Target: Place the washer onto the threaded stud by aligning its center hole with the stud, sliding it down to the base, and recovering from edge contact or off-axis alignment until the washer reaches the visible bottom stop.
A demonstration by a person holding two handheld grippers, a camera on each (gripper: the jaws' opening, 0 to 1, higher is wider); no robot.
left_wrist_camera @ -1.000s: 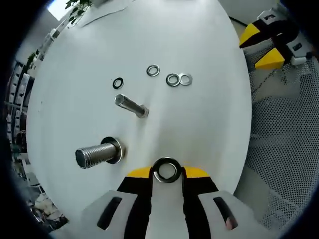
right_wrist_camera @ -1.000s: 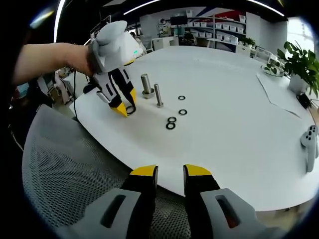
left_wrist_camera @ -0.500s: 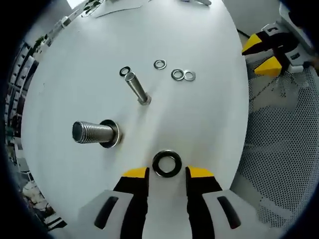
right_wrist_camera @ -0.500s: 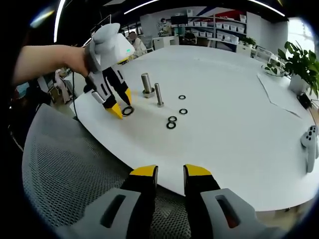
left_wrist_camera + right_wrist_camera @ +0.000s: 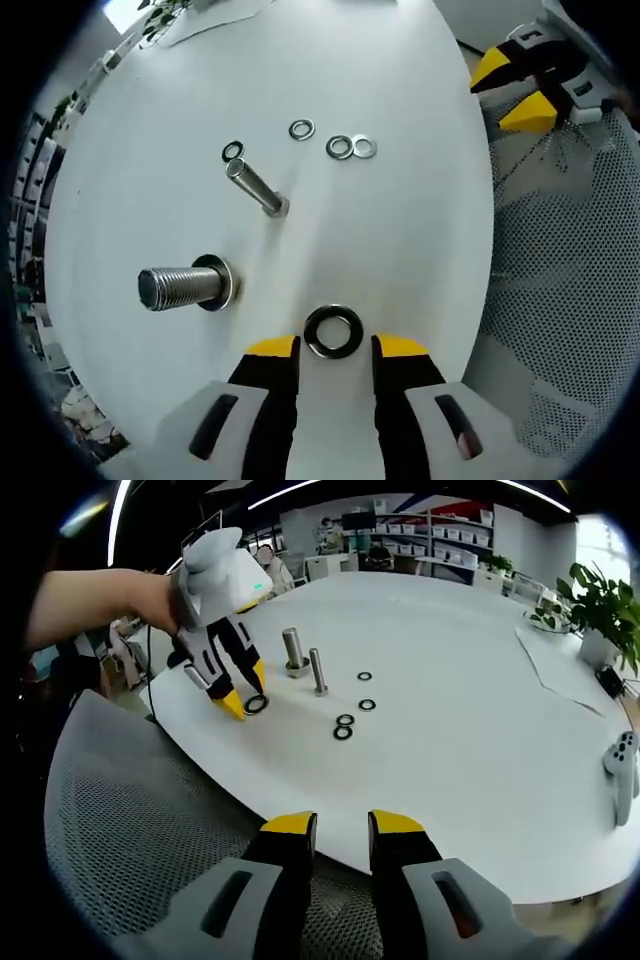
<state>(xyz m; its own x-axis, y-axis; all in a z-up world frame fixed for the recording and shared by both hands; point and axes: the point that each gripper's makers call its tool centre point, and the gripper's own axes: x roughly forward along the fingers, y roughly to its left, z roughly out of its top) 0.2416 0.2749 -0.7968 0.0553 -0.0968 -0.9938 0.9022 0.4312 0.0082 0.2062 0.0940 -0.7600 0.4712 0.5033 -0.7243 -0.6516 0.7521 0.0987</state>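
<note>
A large dark washer [image 5: 333,332] lies flat on the white table [image 5: 400,230], just ahead of my left gripper [image 5: 336,347], whose jaws stand open on either side without touching it. The thick threaded stud [image 5: 180,287] stands to the washer's left with a washer at its base [image 5: 214,283]. In the right gripper view the left gripper [image 5: 240,702] is held by a hand, tips down beside the washer [image 5: 256,704], near the stud [image 5: 292,650]. My right gripper [image 5: 342,825] hangs open and empty over the chair.
A thin bolt [image 5: 255,187] stands beyond the stud. Several small washers [image 5: 340,147] lie farther out on the table. A grey mesh chair [image 5: 130,830] sits at the table's near edge. A controller [image 5: 625,760], a paper [image 5: 560,650] and a plant [image 5: 600,600] are at the far right.
One second ago the left gripper's tips pinched the large washer; they have since spread and the washer rests free on the table. The right gripper has stayed still.
</note>
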